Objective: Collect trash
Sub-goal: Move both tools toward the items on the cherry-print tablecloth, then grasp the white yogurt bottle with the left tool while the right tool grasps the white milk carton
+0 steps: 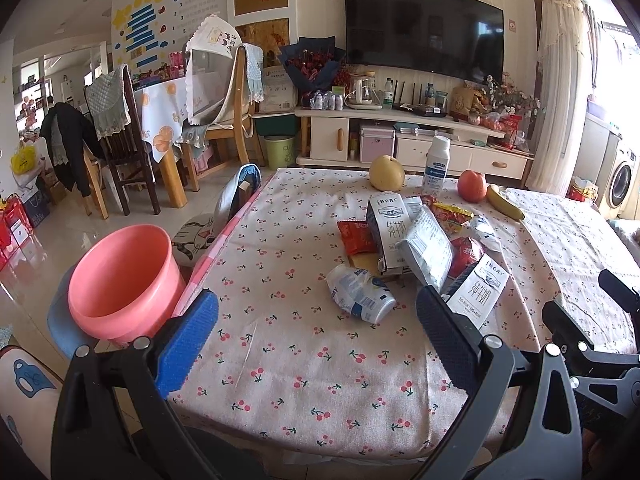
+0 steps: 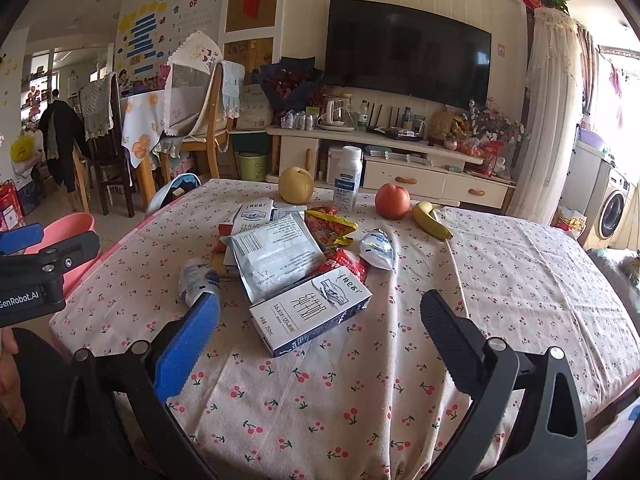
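A pile of trash lies mid-table: a crushed white bottle point(image 1: 362, 294) point(image 2: 196, 278), milk cartons point(image 1: 387, 232) point(image 2: 310, 312), a grey pouch point(image 1: 426, 250) point(image 2: 276, 254), and red snack wrappers point(image 1: 356, 236) point(image 2: 328, 226). A pink bucket point(image 1: 120, 280) point(image 2: 70, 236) stands at the table's left edge. My left gripper point(image 1: 318, 332) is open and empty, just short of the crushed bottle. My right gripper point(image 2: 320, 334) is open and empty, its fingers either side of the nearest milk carton, a little short of it.
A pear point(image 1: 386, 173), an upright white bottle point(image 1: 436, 166), an apple point(image 1: 472, 186) and a banana point(image 1: 504, 202) sit at the table's far edge. The cherry-print tablecloth point(image 1: 300, 360) covers the table. Chairs point(image 1: 116, 140) stand to the left, a TV cabinet point(image 1: 400, 136) behind.
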Demonstrator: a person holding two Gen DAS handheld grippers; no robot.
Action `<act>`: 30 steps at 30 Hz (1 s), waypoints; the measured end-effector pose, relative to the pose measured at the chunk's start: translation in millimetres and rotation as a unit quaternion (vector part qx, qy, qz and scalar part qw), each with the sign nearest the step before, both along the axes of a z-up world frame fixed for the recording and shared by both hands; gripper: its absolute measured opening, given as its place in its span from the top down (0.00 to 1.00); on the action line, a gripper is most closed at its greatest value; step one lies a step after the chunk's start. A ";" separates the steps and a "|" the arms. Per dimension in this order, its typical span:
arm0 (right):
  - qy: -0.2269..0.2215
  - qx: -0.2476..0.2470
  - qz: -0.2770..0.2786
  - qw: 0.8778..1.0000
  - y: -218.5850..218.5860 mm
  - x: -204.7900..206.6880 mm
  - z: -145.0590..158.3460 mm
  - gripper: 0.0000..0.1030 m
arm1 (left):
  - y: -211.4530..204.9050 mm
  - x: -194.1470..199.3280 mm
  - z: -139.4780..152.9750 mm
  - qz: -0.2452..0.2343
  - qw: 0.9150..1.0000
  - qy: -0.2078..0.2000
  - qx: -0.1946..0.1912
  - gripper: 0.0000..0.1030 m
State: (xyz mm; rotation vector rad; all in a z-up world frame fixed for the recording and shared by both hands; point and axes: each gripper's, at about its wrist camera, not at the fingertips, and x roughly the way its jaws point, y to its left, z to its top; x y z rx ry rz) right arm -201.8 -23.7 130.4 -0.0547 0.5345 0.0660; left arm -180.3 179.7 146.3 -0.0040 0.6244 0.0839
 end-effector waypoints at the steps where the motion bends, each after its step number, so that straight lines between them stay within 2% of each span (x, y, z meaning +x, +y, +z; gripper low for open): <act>1: 0.005 0.004 0.000 1.000 -1.4 2.3 -1.7 0.04 | 0.5 1.4 -2.2 0.000 1.000 0.003 0.001 0.03; 5: 0.025 0.008 0.002 1.000 -5.5 11.2 -10.4 0.04 | 2.4 7.8 -10.7 -0.001 1.000 0.012 0.003 0.03; 11: 0.066 0.045 0.007 0.997 -13.7 23.8 -18.7 0.04 | 2.3 17.6 -22.7 -0.003 1.000 0.024 0.009 0.03; 16: 0.088 0.052 0.005 0.995 -21.3 36.7 -30.5 0.04 | 5.4 28.7 -34.9 -0.009 0.999 0.034 0.003 0.03; 22: 0.119 0.088 0.003 0.989 -30.9 51.2 -43.3 0.04 | 10.9 45.9 -42.3 -0.029 0.999 0.035 -0.006 0.03; 25: 0.133 0.106 -0.003 0.985 -38.8 59.3 -48.6 0.04 | 13.9 57.9 -43.9 -0.041 0.998 0.039 -0.031 0.03; 30: 0.164 0.147 -0.016 0.975 -55.2 75.5 -59.1 0.04 | 19.2 77.7 -57.4 -0.055 0.992 0.076 -0.089 0.03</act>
